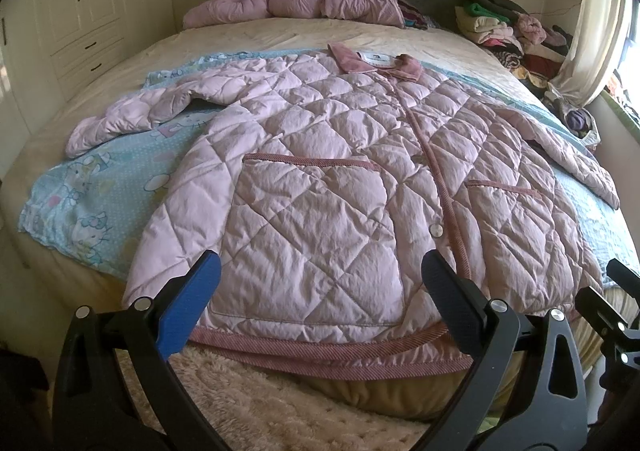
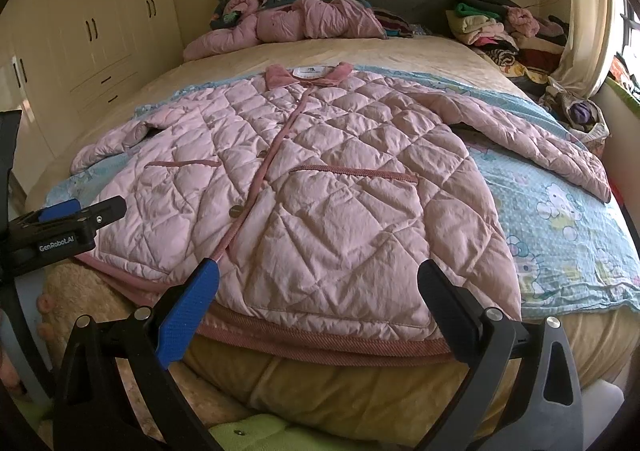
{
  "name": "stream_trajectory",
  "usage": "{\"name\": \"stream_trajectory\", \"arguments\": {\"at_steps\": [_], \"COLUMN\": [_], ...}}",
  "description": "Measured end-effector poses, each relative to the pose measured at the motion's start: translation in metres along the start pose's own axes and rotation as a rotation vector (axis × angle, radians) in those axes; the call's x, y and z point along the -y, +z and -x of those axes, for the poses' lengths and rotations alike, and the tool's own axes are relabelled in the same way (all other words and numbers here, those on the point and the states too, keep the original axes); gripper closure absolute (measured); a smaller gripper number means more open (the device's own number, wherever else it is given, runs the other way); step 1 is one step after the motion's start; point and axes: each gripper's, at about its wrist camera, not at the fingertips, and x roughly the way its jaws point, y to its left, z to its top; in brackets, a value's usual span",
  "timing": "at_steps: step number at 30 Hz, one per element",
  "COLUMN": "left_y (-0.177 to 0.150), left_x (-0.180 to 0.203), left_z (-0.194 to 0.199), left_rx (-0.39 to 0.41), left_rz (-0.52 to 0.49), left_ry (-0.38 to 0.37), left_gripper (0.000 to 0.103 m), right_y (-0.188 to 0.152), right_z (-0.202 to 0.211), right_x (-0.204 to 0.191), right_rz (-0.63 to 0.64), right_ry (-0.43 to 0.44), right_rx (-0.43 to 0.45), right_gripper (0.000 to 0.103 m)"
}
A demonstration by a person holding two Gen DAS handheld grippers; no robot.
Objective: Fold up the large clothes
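Observation:
A pink quilted jacket [image 1: 320, 179] lies flat and front-up on the bed, collar [image 1: 376, 61] at the far end, both sleeves spread out to the sides, hem at the near bed edge. The same jacket [image 2: 312, 187] fills the right wrist view. My left gripper [image 1: 320, 291] hovers open over the hem on the jacket's left half, nothing between its fingers. My right gripper [image 2: 318, 291] is open above the hem of the right half, also holding nothing. The left gripper [image 2: 76, 219] shows at the left edge of the right wrist view.
A blue cartoon-print sheet [image 1: 92, 191] lies under the jacket on the beige bed [image 1: 248, 35]. Another pink jacket [image 1: 292, 1] is bunched by the headboard. A pile of clothes [image 1: 512, 35] sits at the far right by the curtain. Wardrobes [image 1: 88, 3] stand left.

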Motion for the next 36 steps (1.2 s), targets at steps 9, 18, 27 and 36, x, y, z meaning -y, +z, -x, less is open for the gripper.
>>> {"name": "stream_trajectory", "arguments": {"at_steps": [9,18,27,36], "left_y": [-0.0007,-0.0011,-0.0005,-0.0007], "left_x": [-0.0016,-0.0013,-0.0032,-0.003], "left_z": [0.0011,0.0011,0.0019,0.0021], "left_rx": [-0.001,0.001,0.001,0.003], "left_rz": [-0.002,-0.002,-0.002,-0.003], "left_ry": [-0.002,-0.001,-0.004,-0.005], "left_gripper": [0.009,0.009,0.009,0.009], "right_y": [0.0015,0.0015,0.0021,0.0043], "right_z": [-0.0005,-0.0003,-0.0016,-0.0037], "right_x": [-0.0013,-0.0017,-0.0015,-0.0016], "right_rz": [0.001,0.003,0.0,-0.009], "right_ry": [0.002,0.001,0.0,0.0], "right_rx": [-0.002,0.0,-0.003,-0.003], "right_gripper": [0.004,0.004,0.004,0.004]}}
